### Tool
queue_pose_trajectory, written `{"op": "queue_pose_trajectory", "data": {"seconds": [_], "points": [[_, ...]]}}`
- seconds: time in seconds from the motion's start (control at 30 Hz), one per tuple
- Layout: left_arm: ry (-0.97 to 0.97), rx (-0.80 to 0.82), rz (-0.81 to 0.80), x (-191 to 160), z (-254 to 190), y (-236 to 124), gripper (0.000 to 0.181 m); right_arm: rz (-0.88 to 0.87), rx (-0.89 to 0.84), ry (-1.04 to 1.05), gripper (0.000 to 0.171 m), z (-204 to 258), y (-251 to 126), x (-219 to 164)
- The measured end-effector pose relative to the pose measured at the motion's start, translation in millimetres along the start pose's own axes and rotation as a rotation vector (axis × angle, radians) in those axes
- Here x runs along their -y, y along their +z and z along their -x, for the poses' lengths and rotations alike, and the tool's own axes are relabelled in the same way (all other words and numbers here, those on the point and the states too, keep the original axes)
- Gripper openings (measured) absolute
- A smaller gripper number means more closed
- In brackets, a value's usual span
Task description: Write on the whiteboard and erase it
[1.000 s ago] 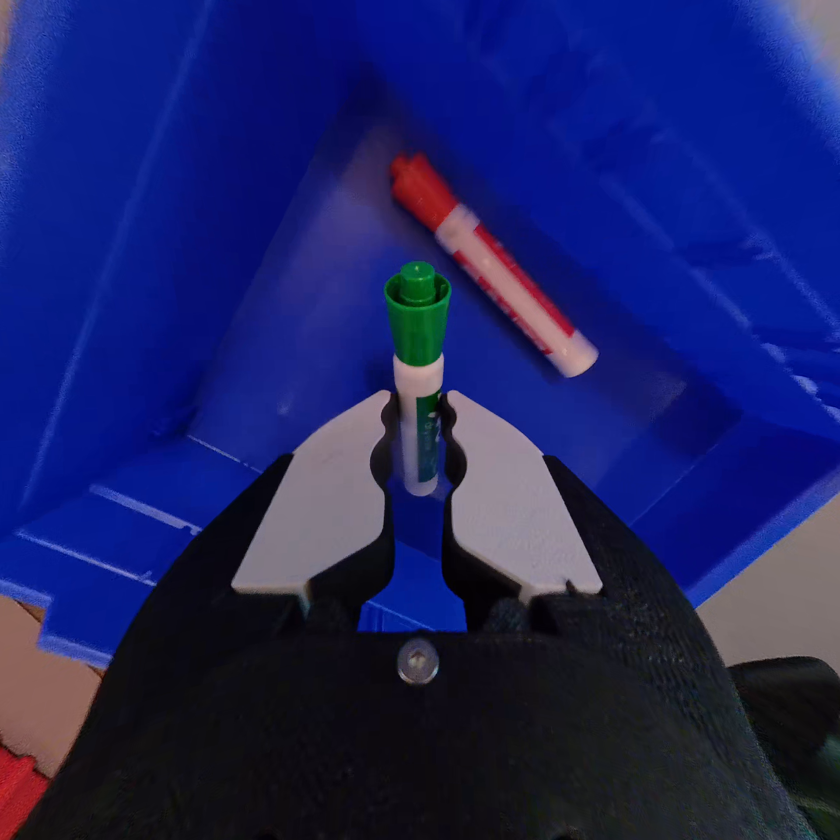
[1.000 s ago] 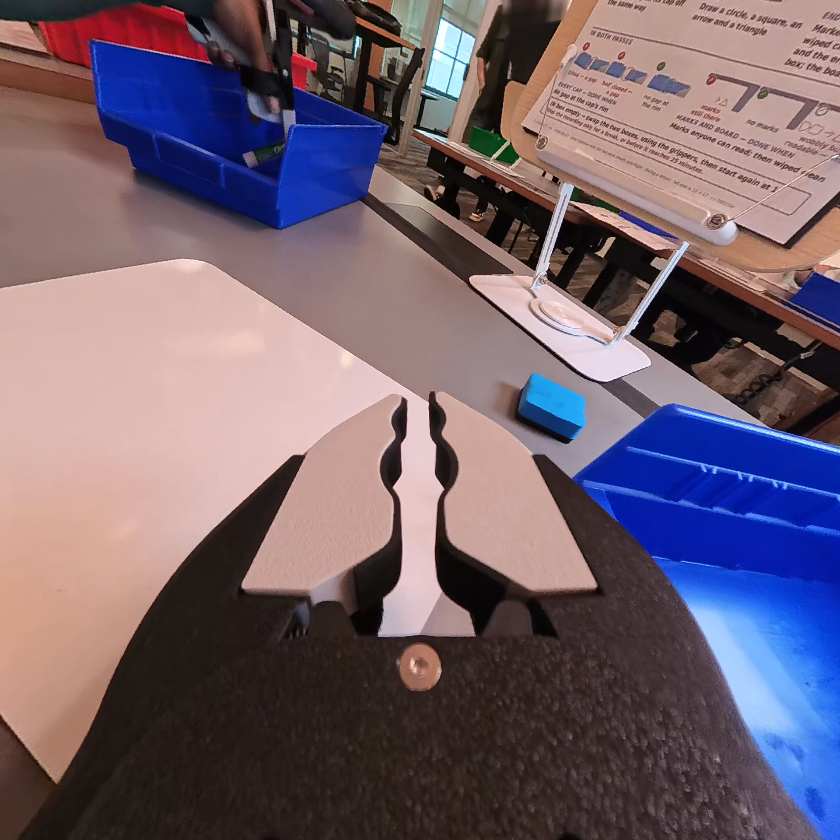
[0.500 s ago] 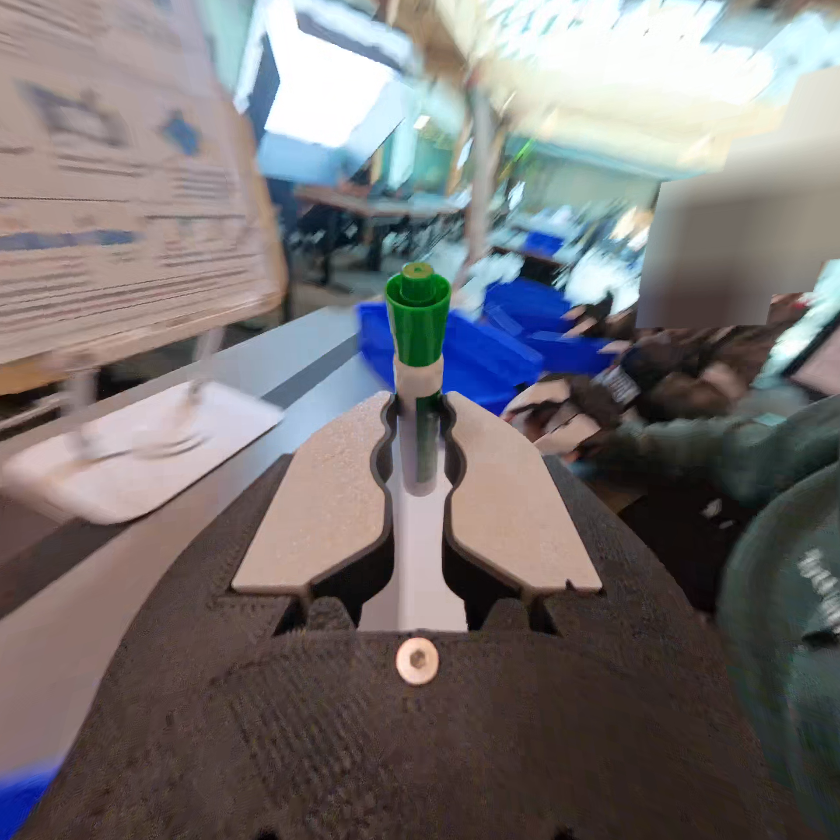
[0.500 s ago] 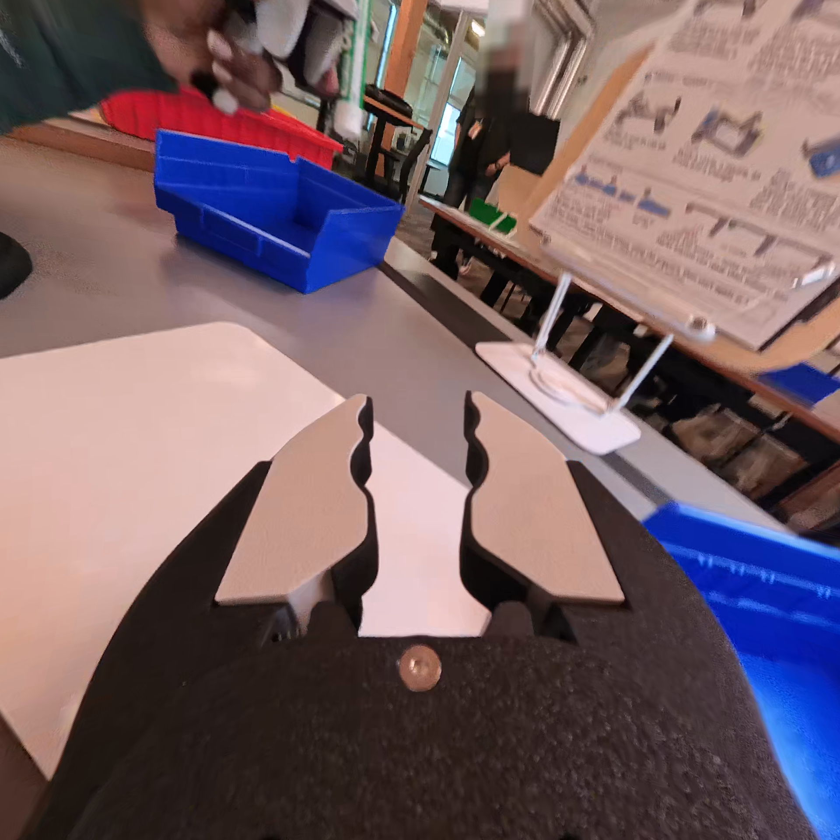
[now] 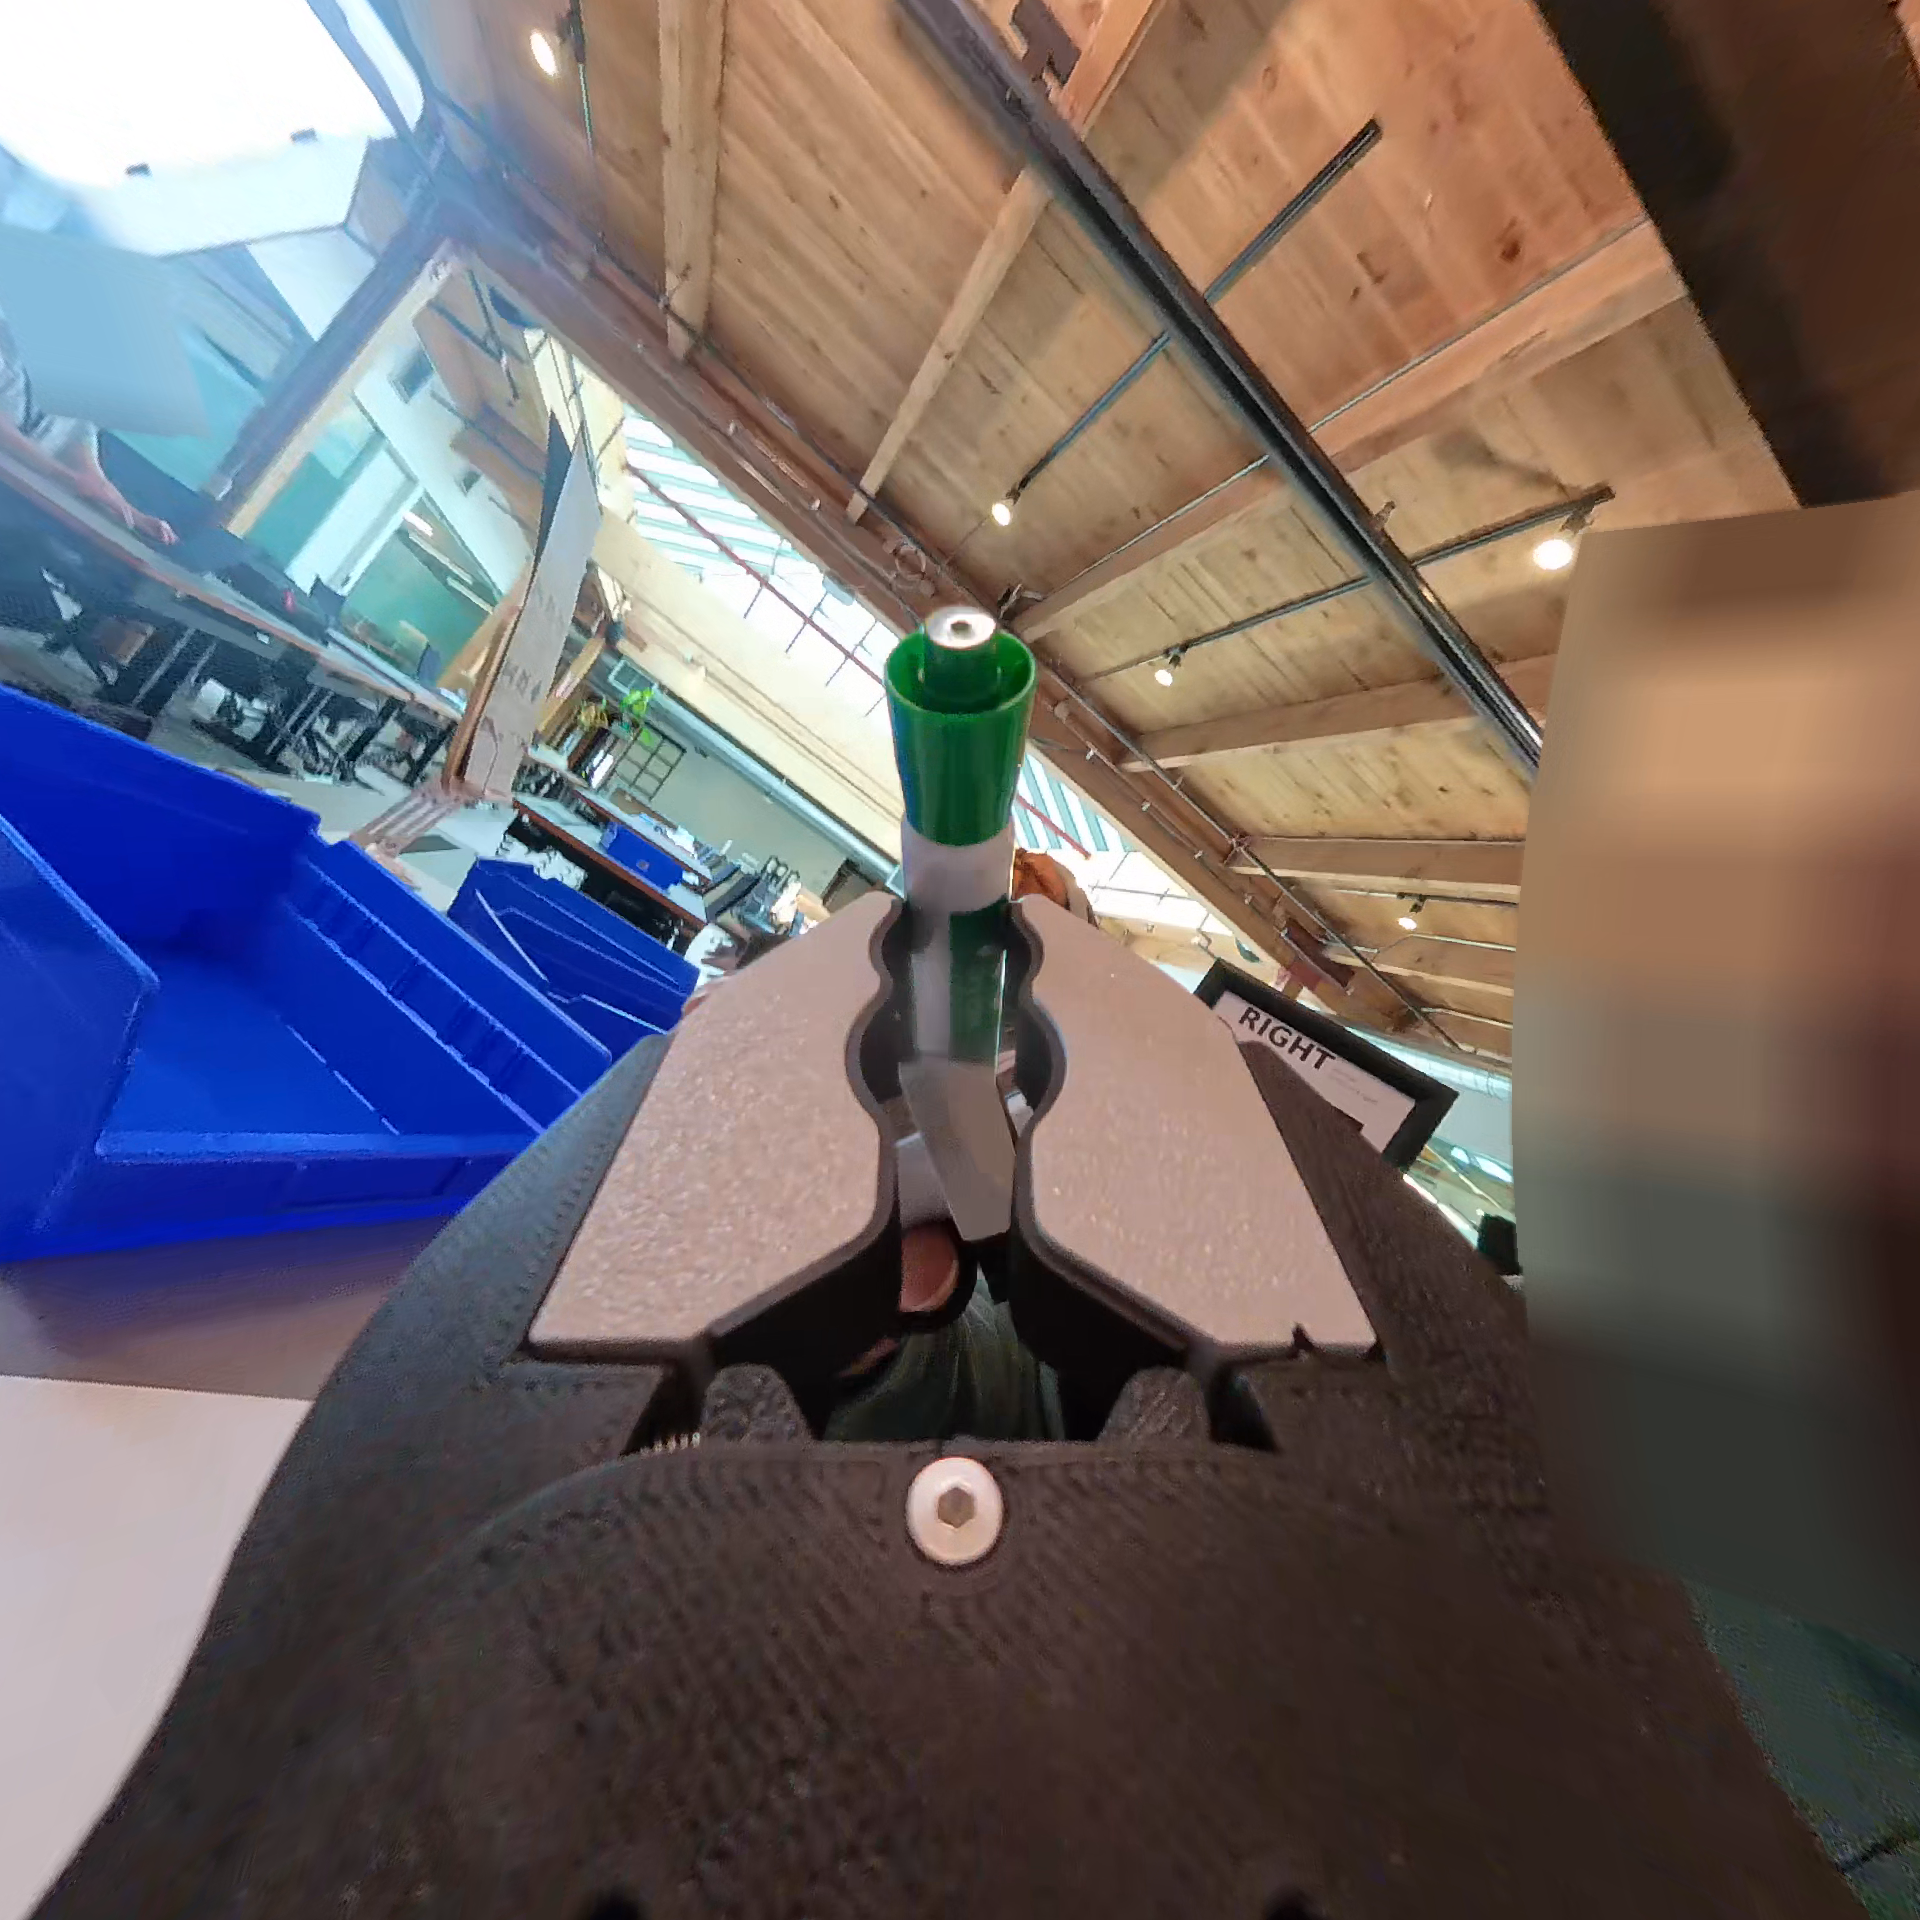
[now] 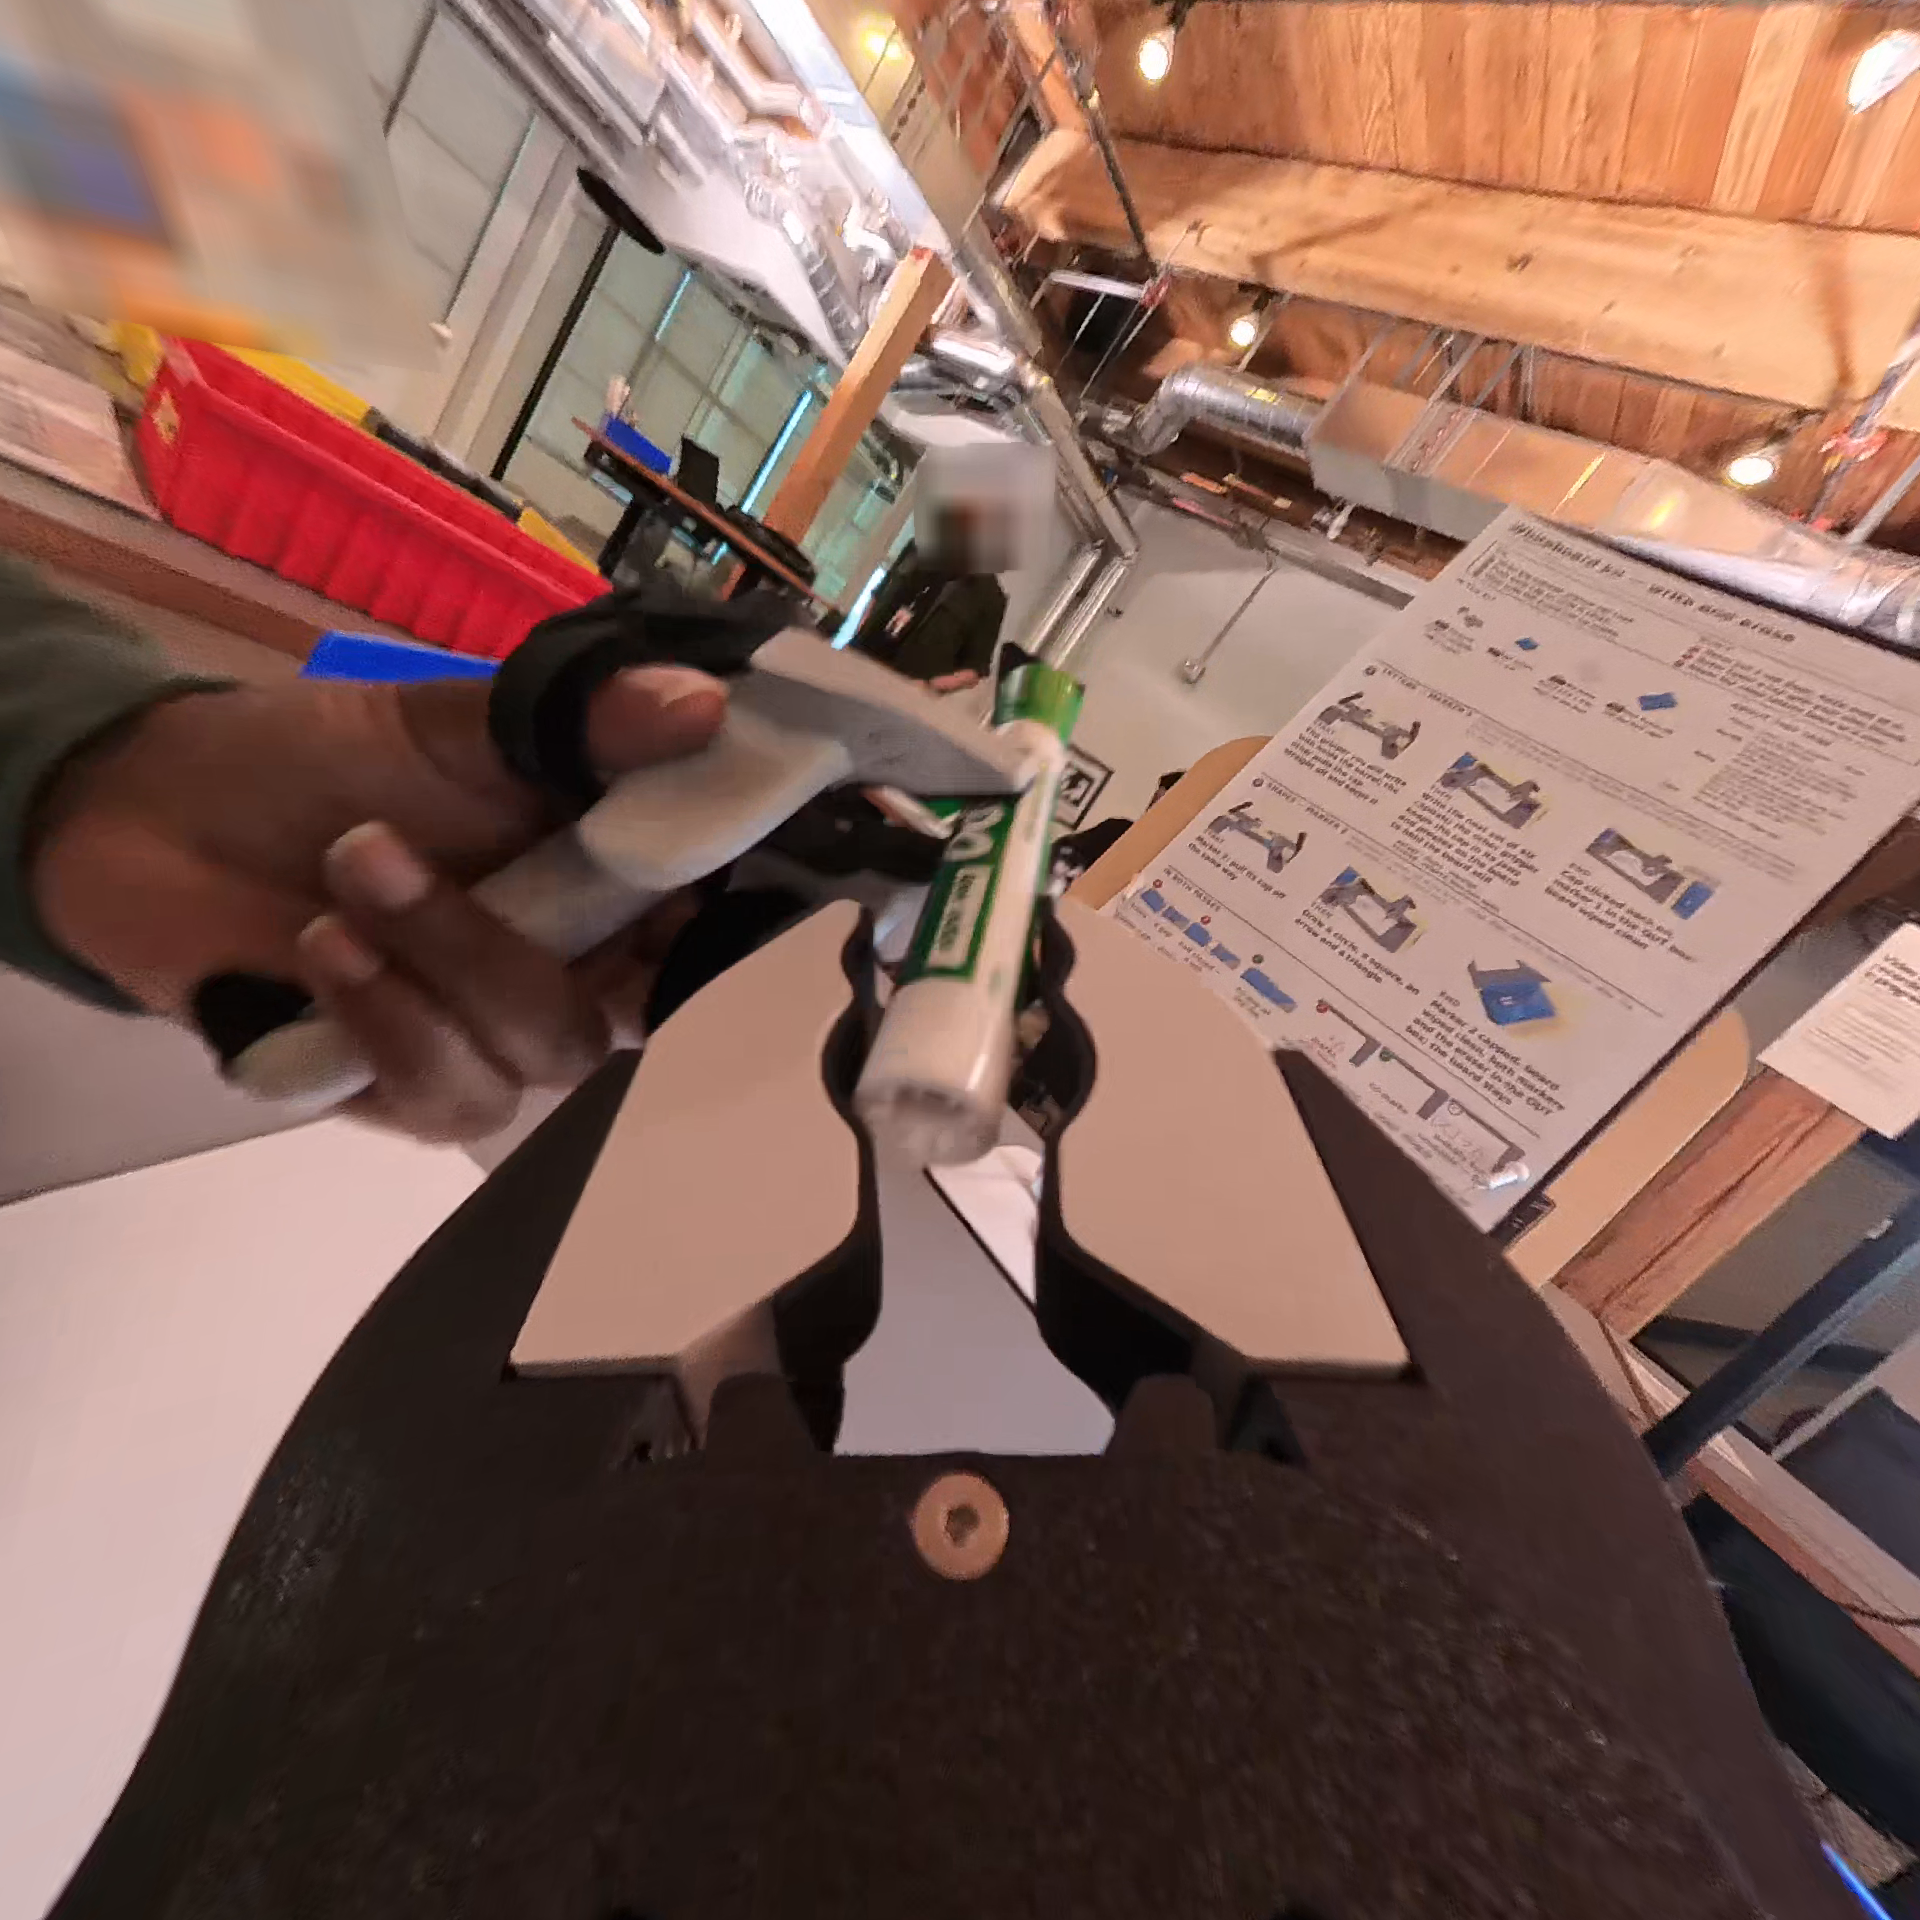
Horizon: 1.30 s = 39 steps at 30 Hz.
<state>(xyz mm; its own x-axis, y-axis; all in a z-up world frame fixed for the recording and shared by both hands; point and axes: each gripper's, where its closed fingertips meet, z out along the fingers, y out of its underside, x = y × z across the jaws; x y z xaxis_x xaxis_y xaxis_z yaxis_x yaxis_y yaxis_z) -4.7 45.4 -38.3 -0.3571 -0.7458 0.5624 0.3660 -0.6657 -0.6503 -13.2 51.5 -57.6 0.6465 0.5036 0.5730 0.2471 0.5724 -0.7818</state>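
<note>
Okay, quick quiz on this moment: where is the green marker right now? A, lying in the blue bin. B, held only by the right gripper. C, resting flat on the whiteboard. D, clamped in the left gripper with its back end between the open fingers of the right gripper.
D: the left gripper is shut on the green marker, whose back end sits between the spread fingers of the right gripper.

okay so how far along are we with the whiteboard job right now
Early. Done: the green marker is out of its bin, clamped in the left gripper. In hand: its back end sits between the open fingers of the right gripper, a handover or uncapping setup; the cap is on. Left: uncapping, writing on the blank whiteboard, then erasing.
</note>
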Motion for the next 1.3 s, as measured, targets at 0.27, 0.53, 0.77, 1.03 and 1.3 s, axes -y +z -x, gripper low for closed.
{"op": "queue_pose_trajectory", "data": {"seconds": [0.27,0.53,0.77,1.03,1.3], "points": [[0.085,0.085,0.140,-8,16,-34,0.032,0.013,0.179,0.185,0.020,9,-13,-13],[0.622,0.265,0.501,-42,26,-90,0.034,0.023,0.555,0.728,0.020,54,-20,-39],[0.641,0.260,0.564,-52,35,-103,0.020,0.060,0.658,0.890,0.020,74,-19,-56],[0.609,0.195,0.573,-59,28,-103,0.019,0.032,0.645,0.803,0.020,75,-22,-48],[0.505,0.164,0.558,-61,28,-104,0.019,0.094,0.578,0.535,0.033,85,-20,-56]]}}
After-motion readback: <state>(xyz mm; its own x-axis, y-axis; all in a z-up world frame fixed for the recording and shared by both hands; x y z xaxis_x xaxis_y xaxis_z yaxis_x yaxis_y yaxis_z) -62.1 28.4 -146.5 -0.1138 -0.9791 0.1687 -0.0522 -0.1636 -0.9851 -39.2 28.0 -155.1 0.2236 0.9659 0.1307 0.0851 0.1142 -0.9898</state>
